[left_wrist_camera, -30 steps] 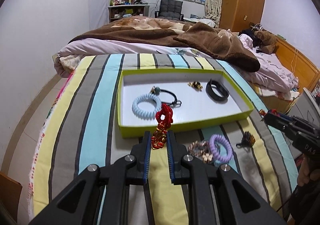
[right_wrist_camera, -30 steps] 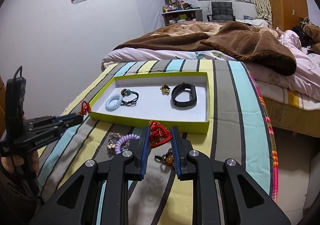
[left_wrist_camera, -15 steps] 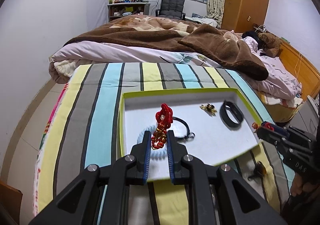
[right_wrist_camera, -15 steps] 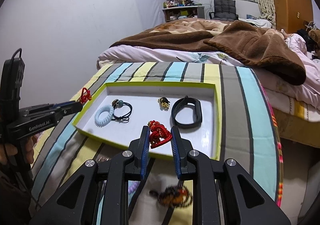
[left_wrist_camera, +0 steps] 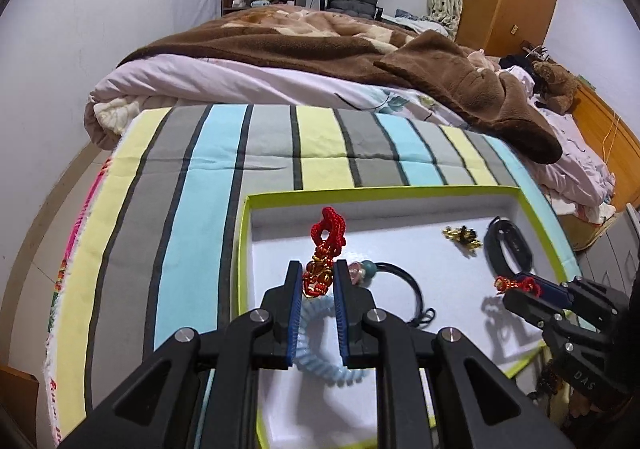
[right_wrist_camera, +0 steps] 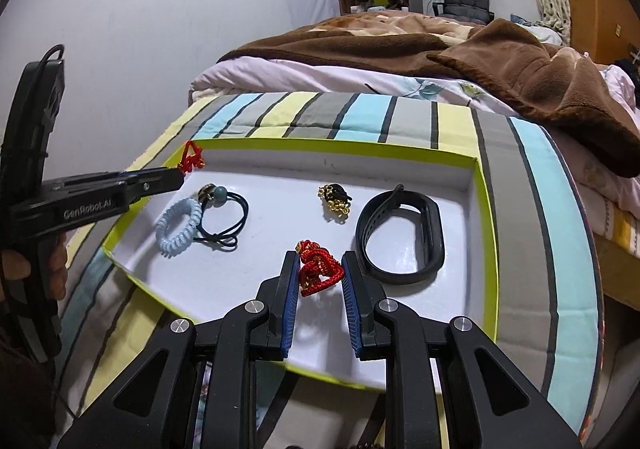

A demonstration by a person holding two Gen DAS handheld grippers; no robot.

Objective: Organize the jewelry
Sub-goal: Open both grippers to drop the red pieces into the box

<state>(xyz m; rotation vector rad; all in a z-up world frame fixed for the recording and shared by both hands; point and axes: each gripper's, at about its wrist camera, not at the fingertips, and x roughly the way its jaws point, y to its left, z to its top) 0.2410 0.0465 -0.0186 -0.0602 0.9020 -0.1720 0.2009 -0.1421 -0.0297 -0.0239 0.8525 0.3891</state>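
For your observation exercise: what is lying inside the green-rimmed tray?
In the tray: a blue spiral hair tie, a beaded black elastic, a gold-and-black trinket and a black wristband. The near corner is hidden behind the right gripper.

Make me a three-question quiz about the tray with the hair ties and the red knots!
1. Where is the black rubber wristband?
A. Inside the white tray with the lime-green rim
B. On the brown blanket
C. On the floor

2. What colour is the spiral coil hair tie?
A. Purple
B. Light blue
C. Orange

3. What is the right tool doing?
A. Hanging open with nothing in it
B. Gripping the wristband
C. Gripping a red knotted cord charm

Answers:
1. A, it lies on the tray's white floor, on the right.
2. B, the coil is pale blue, beside the black elastic hair tie.
3. C, the red charm sits pinched between the blue pads.
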